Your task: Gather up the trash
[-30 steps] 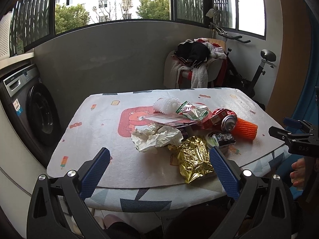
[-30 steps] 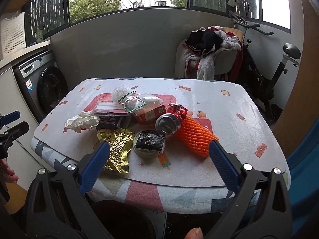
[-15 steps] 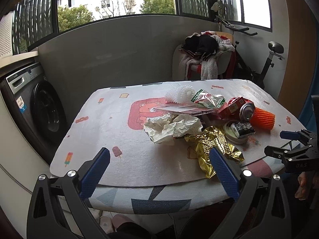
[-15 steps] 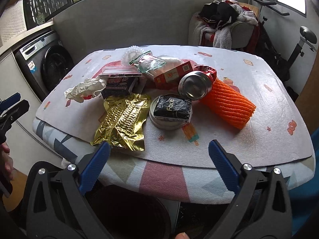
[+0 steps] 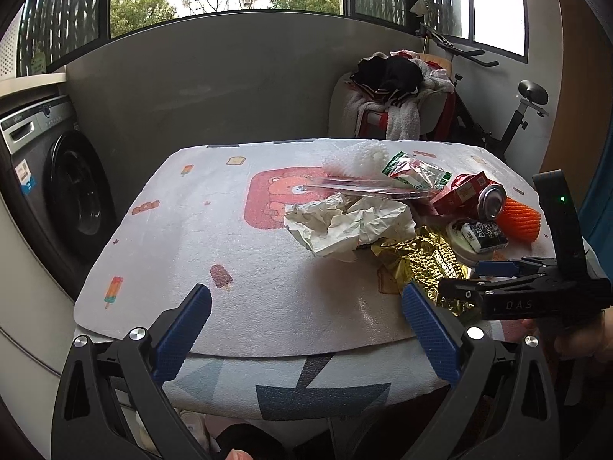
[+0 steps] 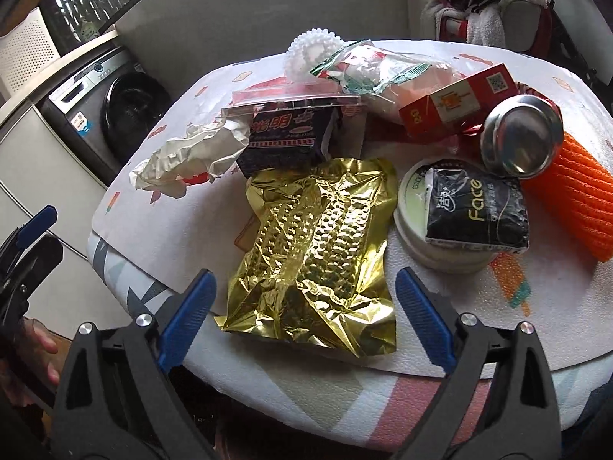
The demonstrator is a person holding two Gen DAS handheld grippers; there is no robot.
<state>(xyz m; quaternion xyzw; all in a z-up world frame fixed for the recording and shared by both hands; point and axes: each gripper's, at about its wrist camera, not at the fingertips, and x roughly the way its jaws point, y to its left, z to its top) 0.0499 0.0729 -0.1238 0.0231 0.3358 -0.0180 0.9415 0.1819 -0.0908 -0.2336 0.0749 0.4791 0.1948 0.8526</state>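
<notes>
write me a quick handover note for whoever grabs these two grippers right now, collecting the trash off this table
Left gripper: open, empty, held back at the table's near edge.
Right gripper: open, empty, lined up over the near end of the gold foil bag.
Trash is piled together on the table: crumpled white paper, gold foil bag, round tub with a black Face packet on it, crushed can, red carton, orange foam net, black box, clear wrapper.
Done: nothing is held, and the pile looks untouched.
Left: everything; the foil bag seems the likely first pick.

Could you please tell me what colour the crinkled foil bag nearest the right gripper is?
The foil bag is shiny gold, clearest in the right wrist view.
</notes>
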